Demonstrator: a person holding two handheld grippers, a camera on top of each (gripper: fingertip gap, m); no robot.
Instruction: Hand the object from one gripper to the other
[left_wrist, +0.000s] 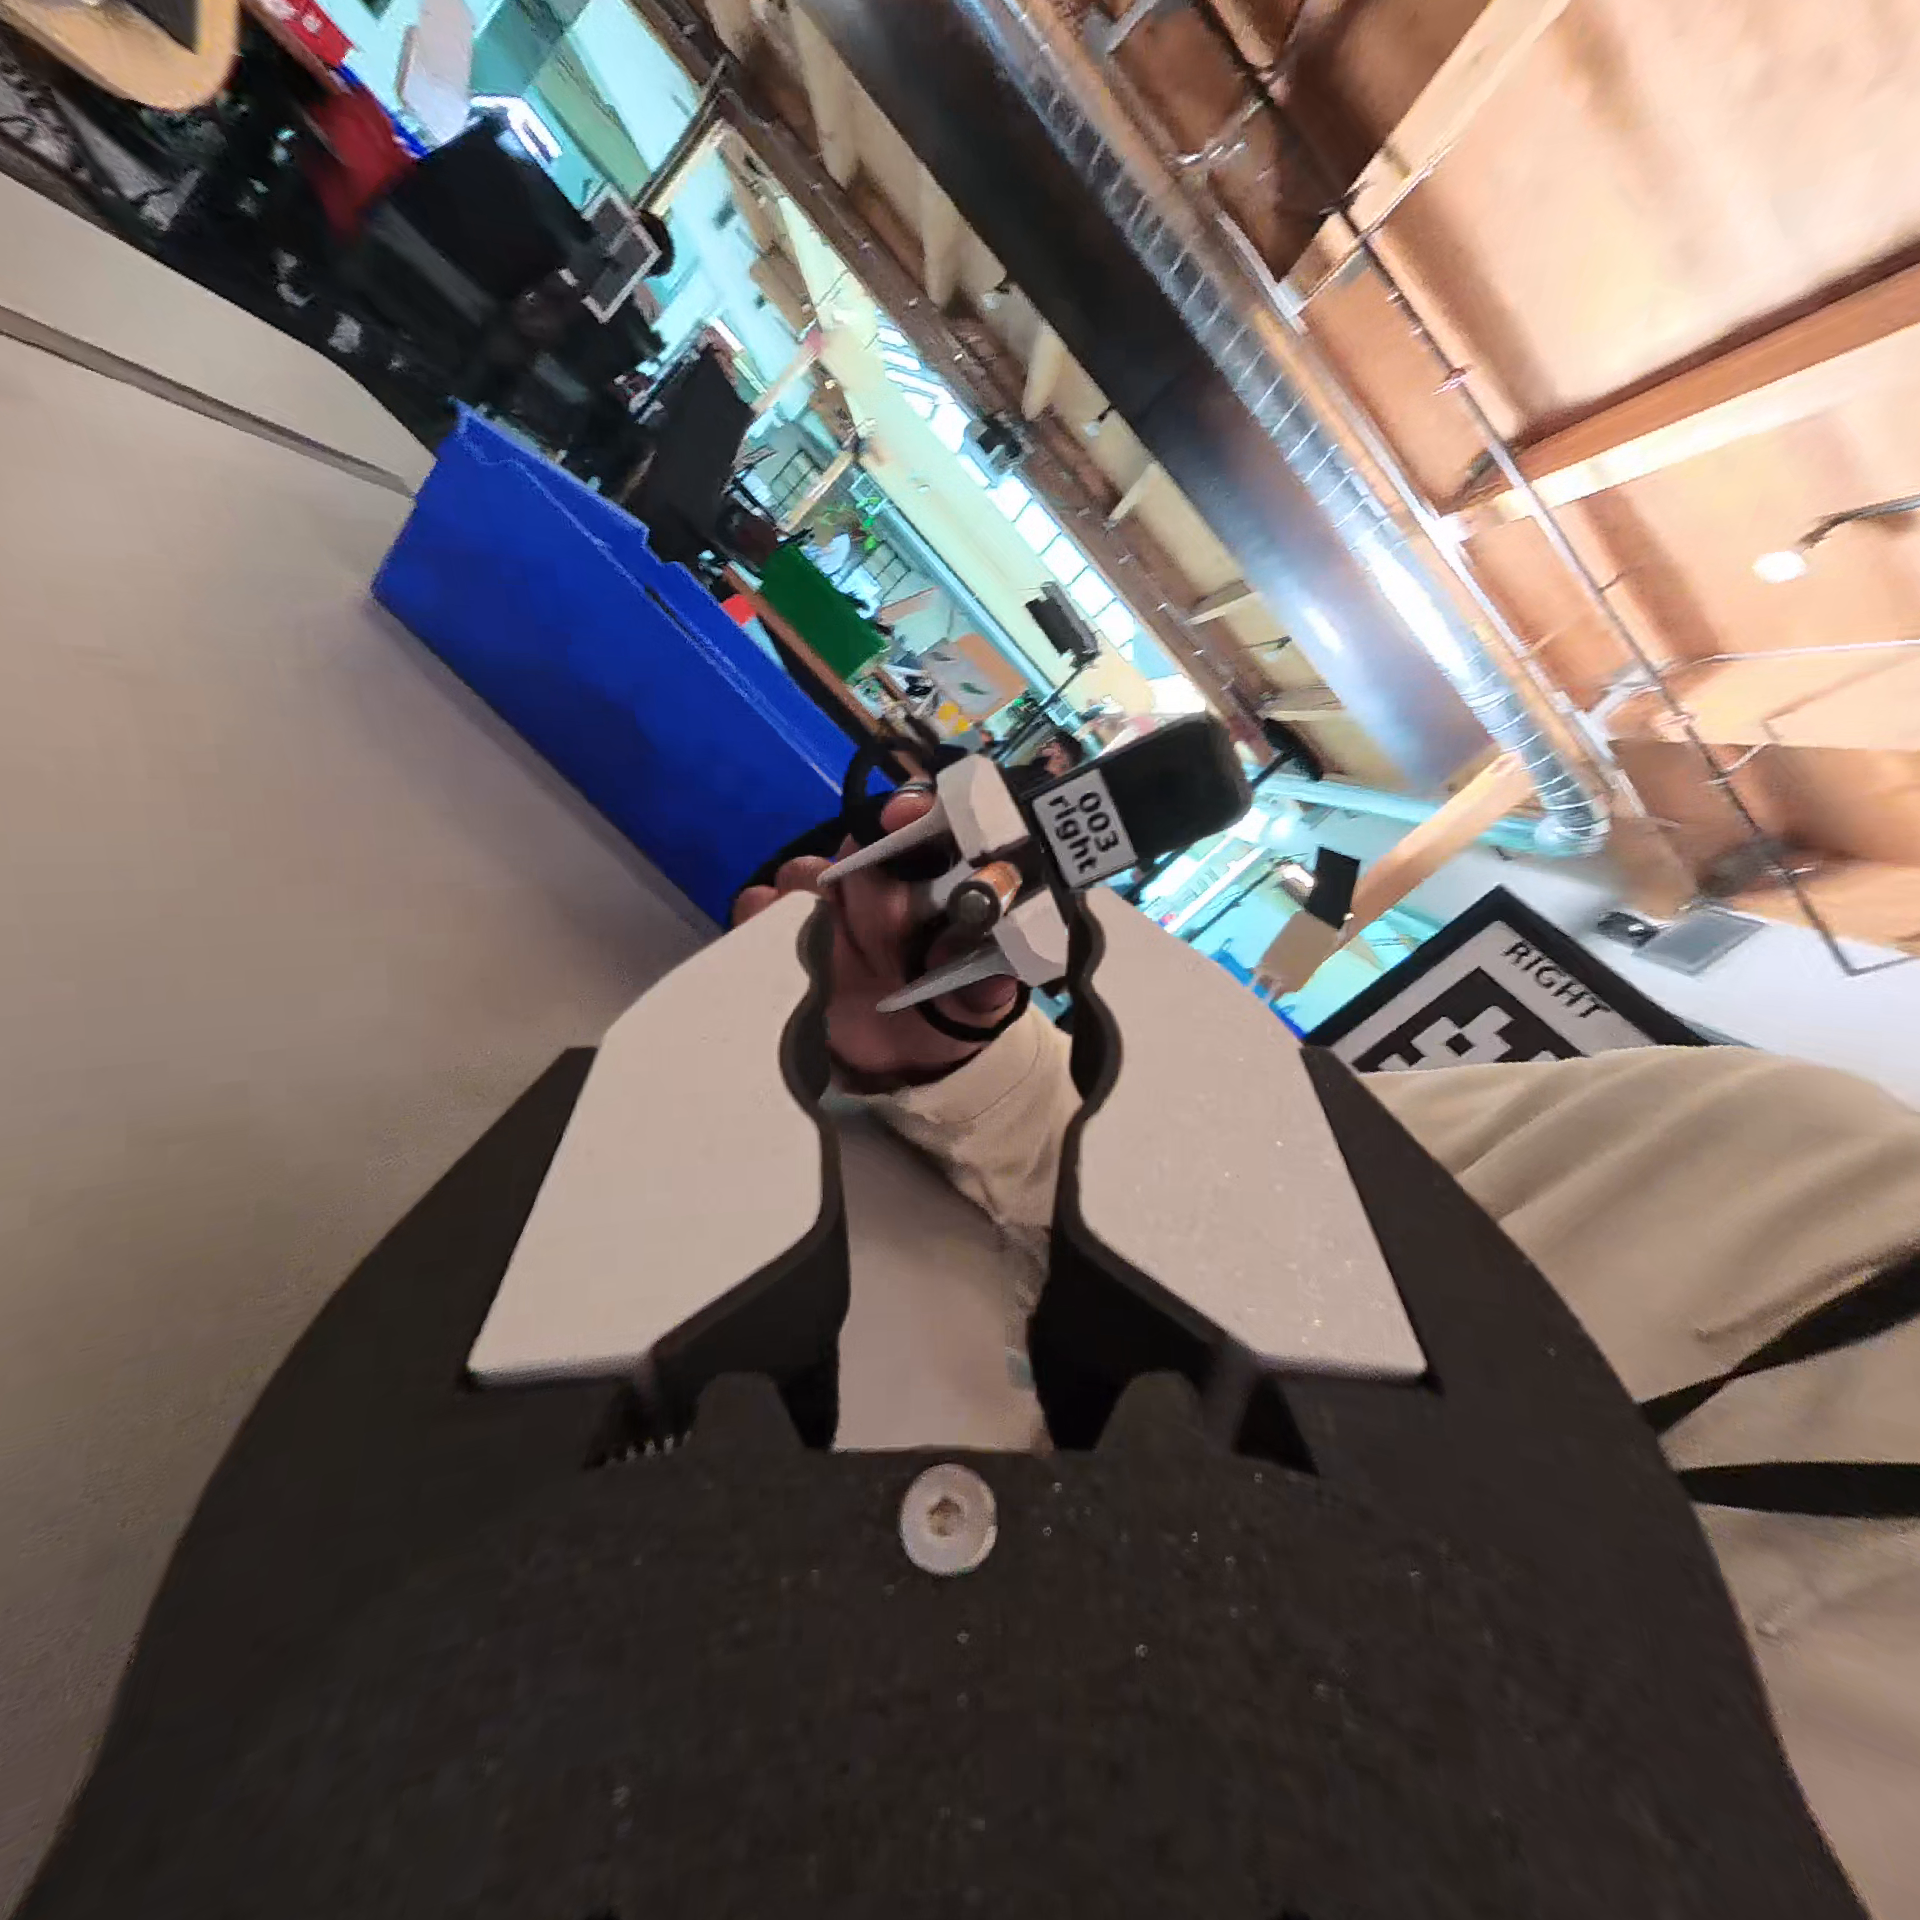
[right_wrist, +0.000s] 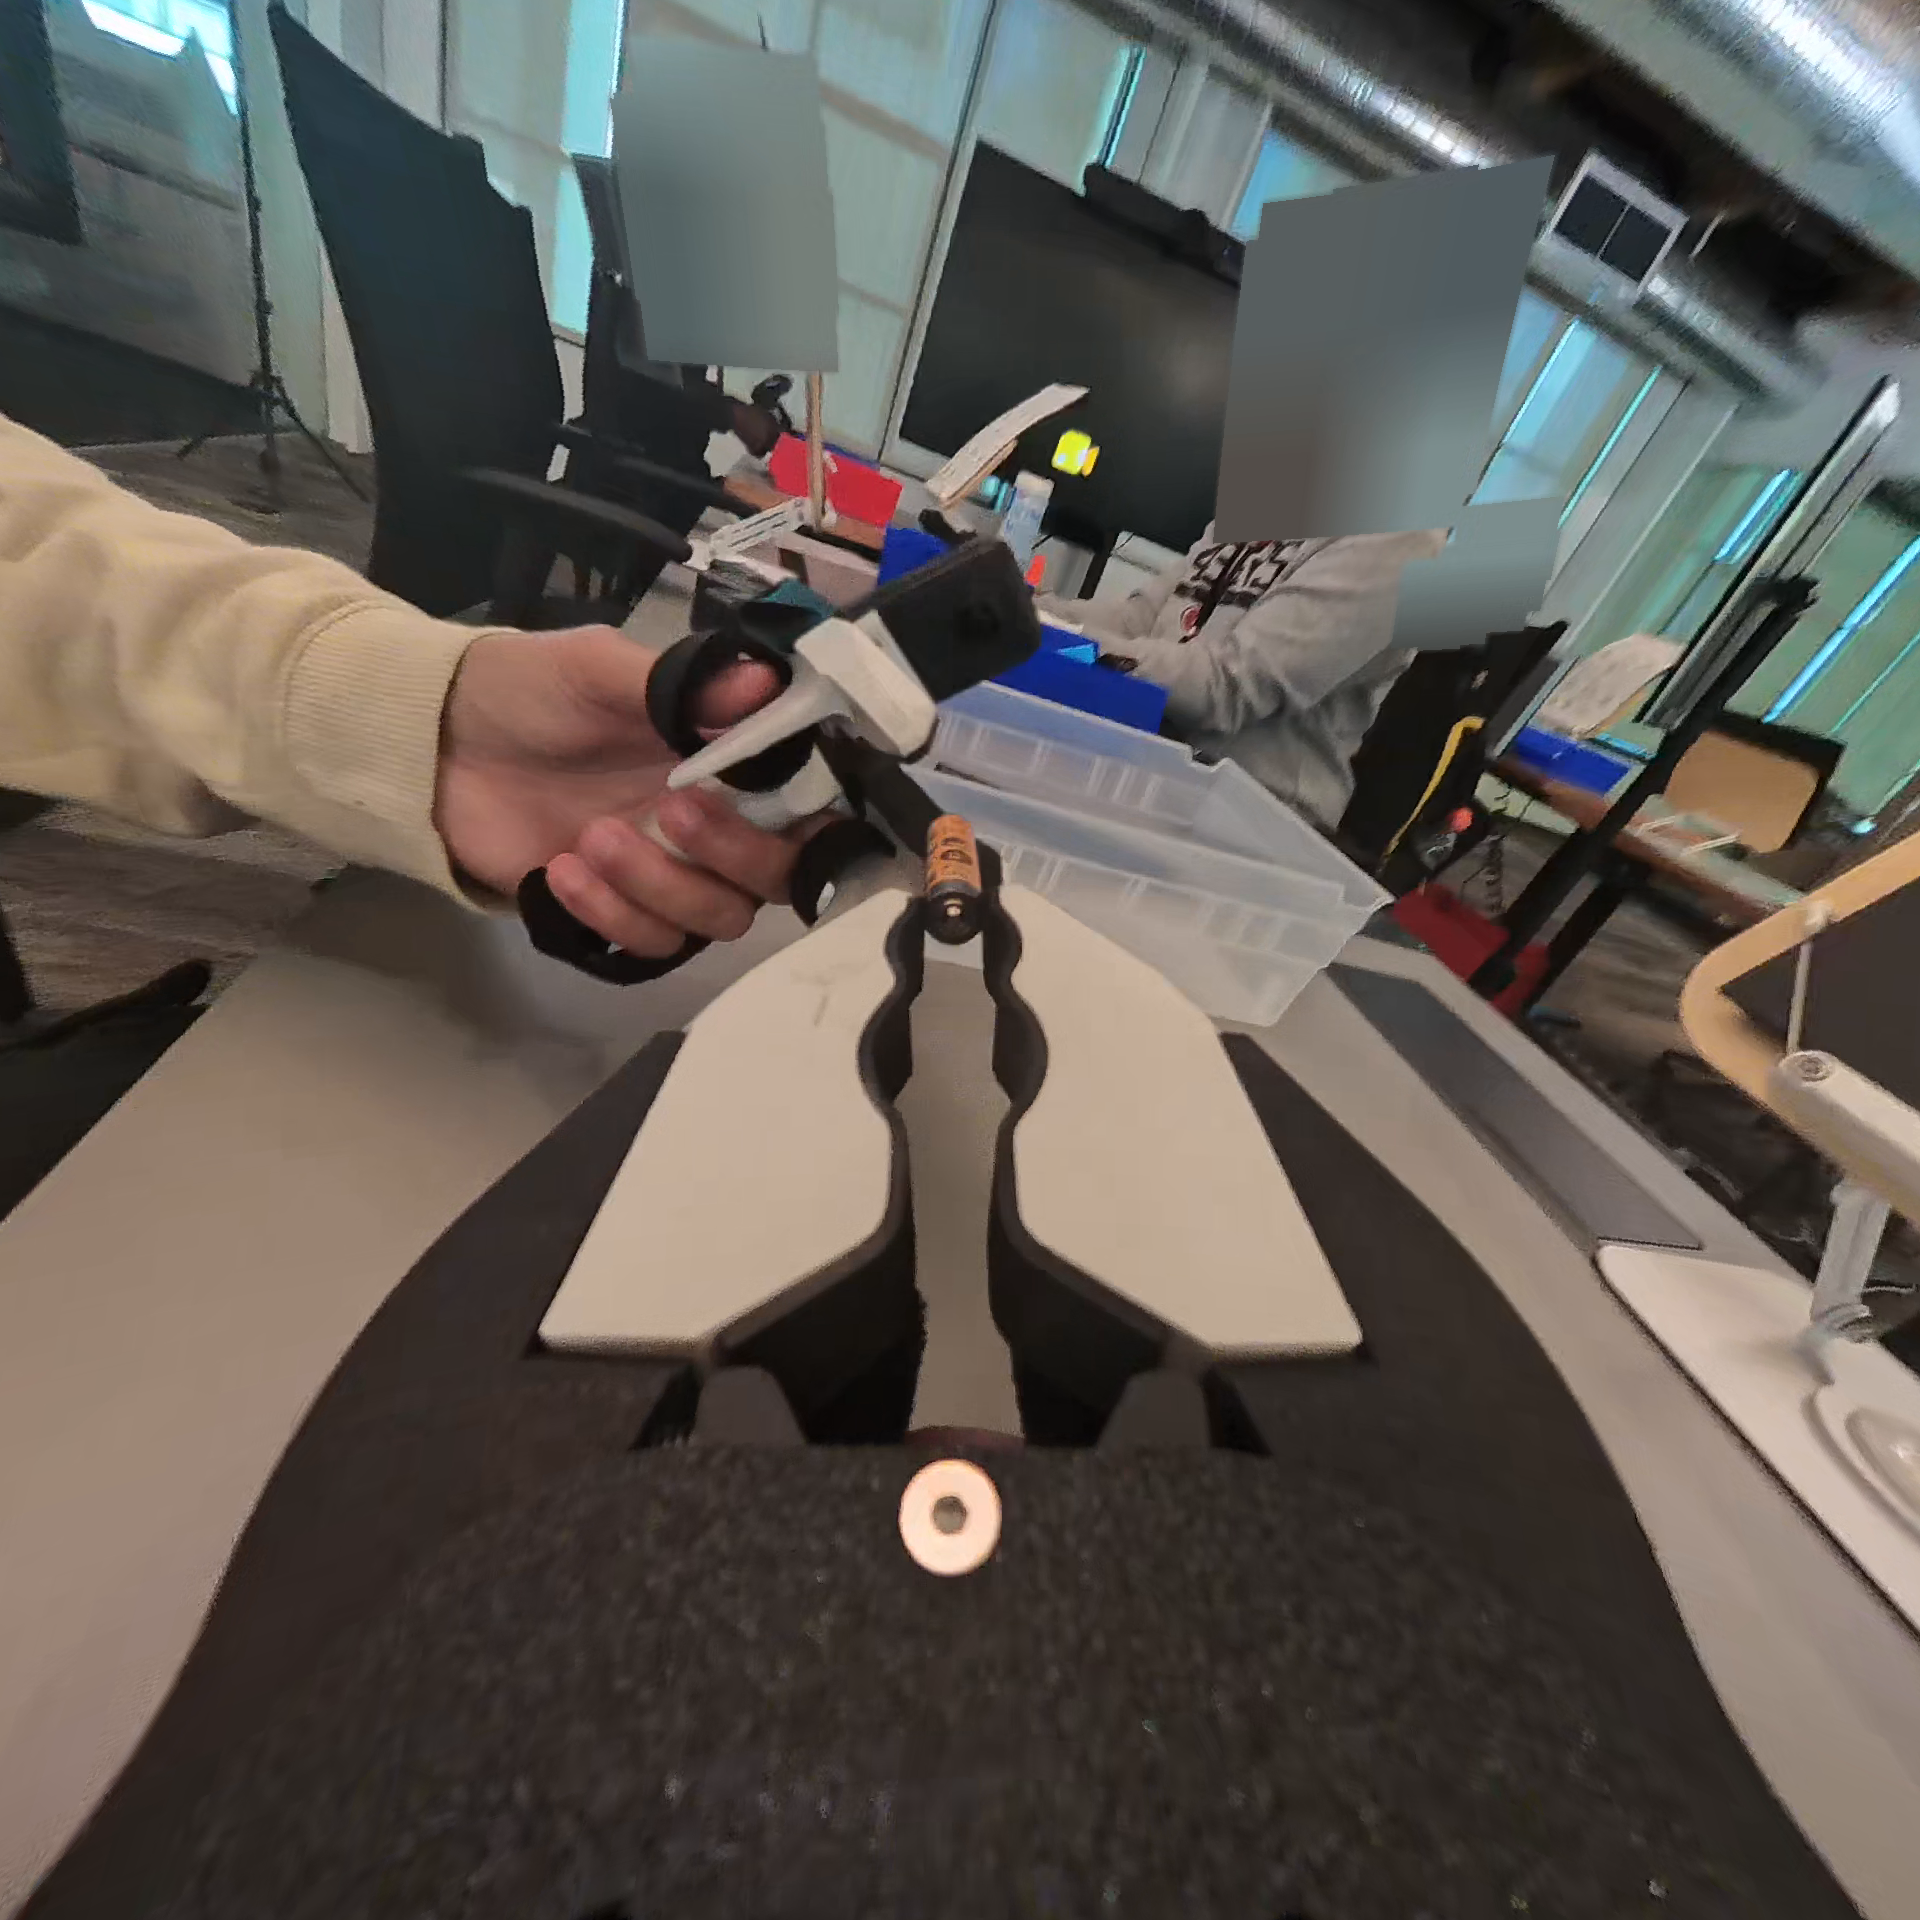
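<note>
Right gripper (right_wrist: 951, 930): jaws nearly closed, pinching a battery (right_wrist: 951, 868) at the very tips. The battery is copper and black and points away from the camera, with its metal end toward the lens. It is up in the air, off the table (right_wrist: 312, 1091).

Left gripper (left_wrist: 951, 925): jaws apart with a wide gap and nothing between the pads. In the left wrist view the battery sits at 12 o'clock just past these fingertips, gripped in the other tool. I cannot tell whether the left fingers touch it.

In the right wrist view the left tool is at 10 o'clock from the battery, held by a hand (right_wrist: 561, 748) with fingers through black loops and a cream sleeve (right_wrist: 208, 644) behind it. A dark part of that tool reaches down toward the battery, and contact is unclear.

Clear plastic trays (right_wrist: 1143, 821) are stacked on the table at 2 o'clock from the battery. A seated person in a grey hoodie (right_wrist: 1278, 644) is farther back at 1 o'clock. A black screen (right_wrist: 1070, 312) is at 12 o'clock and an office chair (right_wrist: 447, 364) at 10 o'clock.

The left wrist view is tilted hard. A blue bin (left_wrist: 582, 644) sits on the table at 10 o'clock from the fingertips. A black-and-white marker card (left_wrist: 1507, 997) is at 3 o'clock. A shiny duct (left_wrist: 1351, 520) runs across the ceiling at 1 o'clock.
</note>
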